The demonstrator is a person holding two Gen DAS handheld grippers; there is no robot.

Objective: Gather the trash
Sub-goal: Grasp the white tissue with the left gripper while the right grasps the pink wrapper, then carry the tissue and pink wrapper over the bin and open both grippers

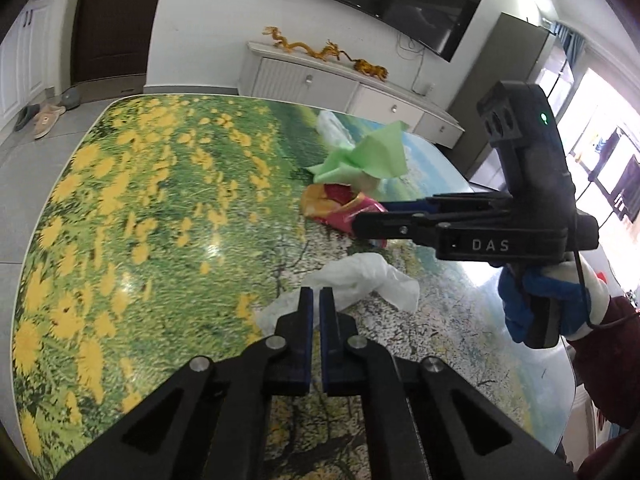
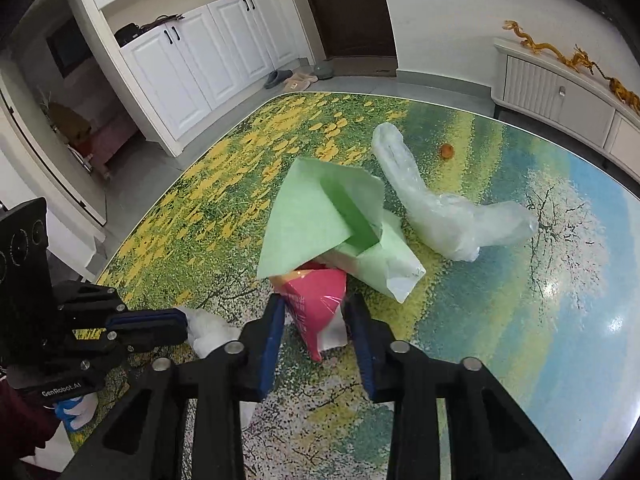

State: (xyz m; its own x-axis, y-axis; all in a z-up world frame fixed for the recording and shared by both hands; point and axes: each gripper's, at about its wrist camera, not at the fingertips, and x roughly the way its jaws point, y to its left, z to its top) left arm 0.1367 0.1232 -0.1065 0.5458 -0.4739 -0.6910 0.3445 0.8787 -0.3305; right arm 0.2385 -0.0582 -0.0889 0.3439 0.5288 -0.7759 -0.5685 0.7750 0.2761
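A pink and yellow snack wrapper (image 2: 316, 304) lies on the flower-print table (image 2: 200, 208); it also shows in the left wrist view (image 1: 340, 208). My right gripper (image 2: 316, 308) is open with its fingers on either side of the wrapper. A green paper sheet (image 2: 320, 216) lies crumpled just beyond it. My left gripper (image 1: 316, 300) is shut and empty, right over a crumpled white tissue (image 1: 360, 284). The tissue shows in the right wrist view (image 2: 208, 332) beside the left gripper's tips (image 2: 176, 322).
A clear plastic bag (image 2: 440, 208) lies beyond the green paper, with a small orange thing (image 2: 447, 151) behind it. A white cabinet (image 1: 340, 88) stands past the table's far edge. White cupboards (image 2: 192, 64) and slippers (image 2: 288, 78) are across the floor.
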